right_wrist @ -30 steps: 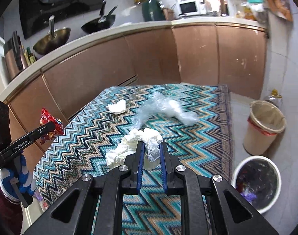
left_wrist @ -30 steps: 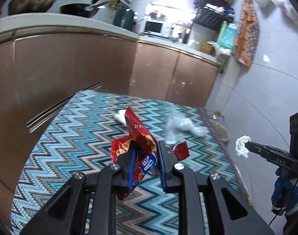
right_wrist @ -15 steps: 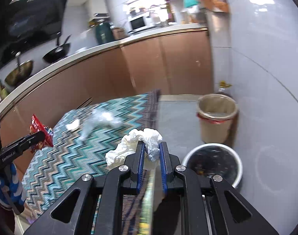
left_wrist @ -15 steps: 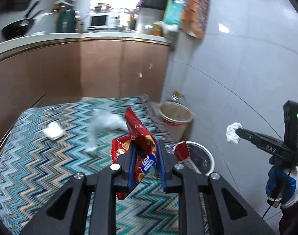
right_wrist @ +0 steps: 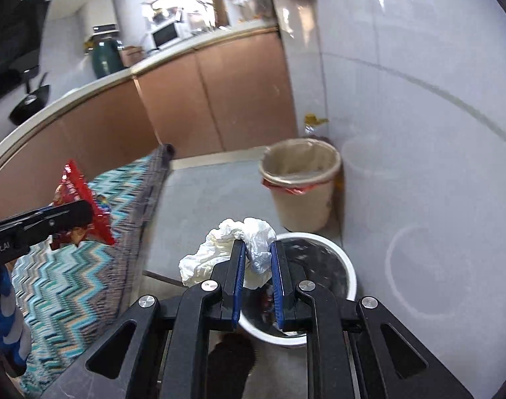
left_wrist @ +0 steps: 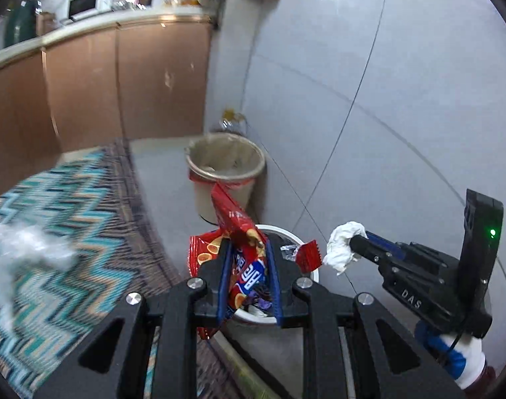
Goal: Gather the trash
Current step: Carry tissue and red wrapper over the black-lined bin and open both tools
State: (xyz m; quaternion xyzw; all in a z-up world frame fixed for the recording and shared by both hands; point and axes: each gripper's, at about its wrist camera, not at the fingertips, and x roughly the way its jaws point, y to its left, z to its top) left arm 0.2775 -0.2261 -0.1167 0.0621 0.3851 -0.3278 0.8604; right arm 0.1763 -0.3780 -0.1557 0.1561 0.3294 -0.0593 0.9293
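Swinging off rug (left_wrist: 63, 249) to white bin (right_wrist: 332, 266); left claw (left_wrist: 248, 266) pinching wrapper (left_wrist: 234, 222), right claw (right_wrist: 257, 266) pinching tissue (right_wrist: 233, 242); drop next.

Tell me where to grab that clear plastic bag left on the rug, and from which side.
Judging from the blurred left wrist view, the plastic bag lies crumpled on the rug, bunched thick at its upper end and thinning to a tail below. Come straight down from above and pinch the thick bunch; the tail would probably slip. Both grippers are full now: left holds the snack wrapper, right the tissue.
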